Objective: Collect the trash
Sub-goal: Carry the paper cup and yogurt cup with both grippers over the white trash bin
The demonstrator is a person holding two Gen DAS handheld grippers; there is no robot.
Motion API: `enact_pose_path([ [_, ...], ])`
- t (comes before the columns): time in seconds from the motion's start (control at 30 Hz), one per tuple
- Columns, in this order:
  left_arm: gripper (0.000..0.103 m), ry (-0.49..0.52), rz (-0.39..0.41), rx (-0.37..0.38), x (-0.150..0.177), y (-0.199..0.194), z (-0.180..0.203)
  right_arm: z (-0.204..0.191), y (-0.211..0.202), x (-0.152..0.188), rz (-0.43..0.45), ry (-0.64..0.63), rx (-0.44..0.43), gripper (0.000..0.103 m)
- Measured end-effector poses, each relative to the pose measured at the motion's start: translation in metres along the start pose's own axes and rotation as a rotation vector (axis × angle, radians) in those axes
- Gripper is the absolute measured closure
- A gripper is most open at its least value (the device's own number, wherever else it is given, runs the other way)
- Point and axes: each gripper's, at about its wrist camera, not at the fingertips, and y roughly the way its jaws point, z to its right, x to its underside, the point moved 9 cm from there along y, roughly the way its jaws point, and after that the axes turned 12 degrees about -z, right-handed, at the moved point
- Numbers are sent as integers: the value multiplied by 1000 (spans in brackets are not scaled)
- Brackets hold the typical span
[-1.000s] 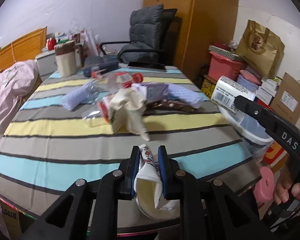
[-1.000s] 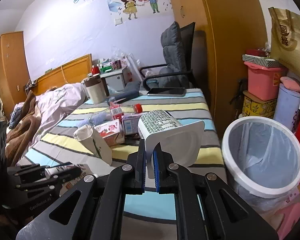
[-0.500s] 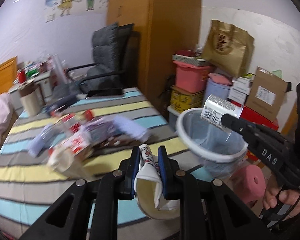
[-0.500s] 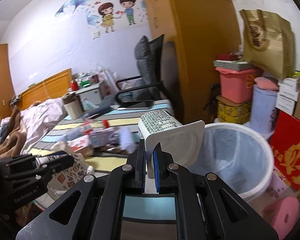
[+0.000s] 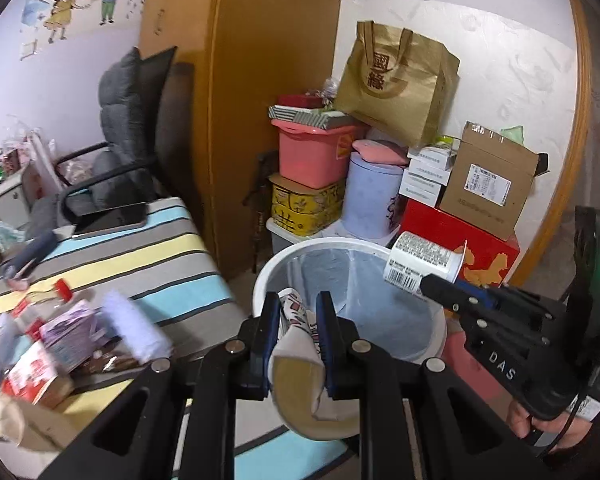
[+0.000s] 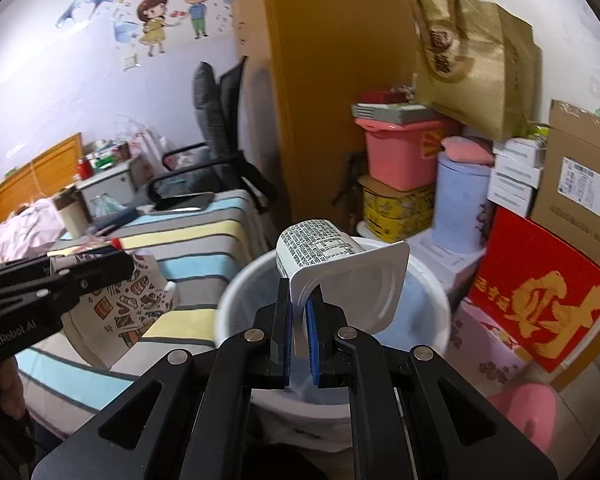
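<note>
Clamping a crushed paper cup (image 5: 300, 344) between its pads, the left gripper (image 5: 298, 320) hangs at the near rim of the white bin (image 5: 434, 336), beside the striped table (image 5: 148, 260). Only the right wrist view shows the cup's printed side, and the right gripper (image 6: 299, 312) pinching the yogurt pot (image 6: 332, 264) by its rim over the bin's mouth; beyond stand stacked boxes (image 6: 576, 184)

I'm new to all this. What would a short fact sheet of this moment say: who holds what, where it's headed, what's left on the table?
left gripper: shut on a crumpled paper cup
right gripper: shut on the rim of a white yogurt cup
trash bin: white, lined, on the floor beside the striped table
position: both items held at the bin's opening, not yet released
left on table: wrappers and cartons, blurred
</note>
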Motion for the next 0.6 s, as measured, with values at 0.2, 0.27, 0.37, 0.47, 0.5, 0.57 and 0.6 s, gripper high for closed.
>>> enact_pose_path([
  [0.2, 83, 4, -42, 34, -11, 32, 16, 21, 22, 5, -69, 3, 40, 94],
  [0.27, 83, 15, -52, 31, -11, 41, 19, 27, 30, 8, -96, 5, 47, 94],
  [0.37, 83, 8, -84, 37, -11, 57, 21, 34, 39, 9, -123, 6, 47, 94],
  [0.47, 83, -3, -111, 42, -10, 69, 20, 39, 44, 9, -139, 10, 56, 94],
  [0.5, 82, -4, -114, 38, -9, 71, 19, 40, 46, 8, -145, 11, 54, 94],
  [0.57, 82, -7, -112, 36, -10, 74, 18, 42, 50, 9, -165, 14, 50, 94],
  [0.6, 82, -6, -116, 35, -10, 75, 17, 43, 52, 9, -171, 15, 54, 91],
])
